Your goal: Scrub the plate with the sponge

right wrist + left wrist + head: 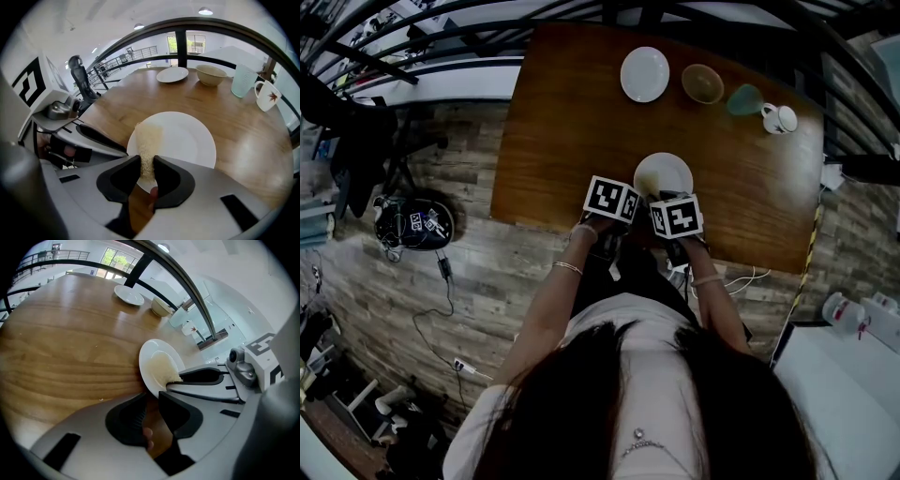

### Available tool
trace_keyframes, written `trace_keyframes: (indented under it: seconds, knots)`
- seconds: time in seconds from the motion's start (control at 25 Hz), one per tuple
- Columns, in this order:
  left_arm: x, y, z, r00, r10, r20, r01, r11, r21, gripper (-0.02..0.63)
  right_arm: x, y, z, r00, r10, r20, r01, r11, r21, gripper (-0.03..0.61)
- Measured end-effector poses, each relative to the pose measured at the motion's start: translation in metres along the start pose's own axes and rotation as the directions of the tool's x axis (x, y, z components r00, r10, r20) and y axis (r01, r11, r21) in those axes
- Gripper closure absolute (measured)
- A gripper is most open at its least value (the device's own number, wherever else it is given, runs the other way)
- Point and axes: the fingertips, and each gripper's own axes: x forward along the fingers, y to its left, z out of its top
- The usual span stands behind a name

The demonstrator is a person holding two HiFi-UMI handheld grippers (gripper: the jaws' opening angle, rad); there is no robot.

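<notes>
Jaws of the right gripper [146, 161] pinch a pale sponge [148, 140] and press it onto the left part of the white plate [187, 140]. The left gripper [151, 397], jaws almost together, clamps that plate's rim. The plate lies toward the near edge of the wooden table [572, 112]. A second plate [644, 74], bowl [702, 83], tumbler [744, 98] and mug [780, 118] line the far side.

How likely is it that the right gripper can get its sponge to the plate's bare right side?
Likely yes. The right gripper is shut on the sponge, which lies on the plate; the plate's right side is bare. The left gripper seems to pinch only the left rim.
</notes>
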Motion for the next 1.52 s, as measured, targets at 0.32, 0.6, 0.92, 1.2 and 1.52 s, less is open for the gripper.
trace_keyframes:
  seconds: [0.32, 0.6, 0.92, 1.2, 1.52]
  knots:
    - [0.001, 0.002, 0.001, 1.000, 0.008, 0.001, -0.008, 1.000, 0.009, 0.523, -0.024, -0.052, -0.026, 0.984, -0.173, -0.030, 0.174, 0.984, 0.044, 0.477]
    - [0.002, 0.000, 0.001, 1.000, 0.011, -0.002, -0.011, 1.000, 0.012, 0.523, -0.061, -0.106, -0.046, 0.948, -0.313, -0.051, 0.317, 0.937, 0.145, 0.477]
    - [0.001, -0.004, 0.001, 1.000, 0.009, -0.001, -0.009, 1.000, 0.006, 0.523, -0.040, -0.065, -0.047, 0.962, -0.260, -0.079, 0.265, 0.963, 0.048, 0.477]
    - [0.003, -0.003, 0.002, 1.000, 0.001, -0.008, -0.001, 1.000, -0.001, 0.523, -0.021, 0.007, -0.039, 0.986, -0.109, -0.123, 0.102, 0.993, -0.064, 0.477]
    - [0.002, -0.003, 0.001, 1.000, -0.003, -0.009, 0.003, 1.000, -0.005, 0.526, -0.022, 0.018, -0.030, 0.996, -0.029, -0.081, 0.032, 0.999, 0.038, 0.477]
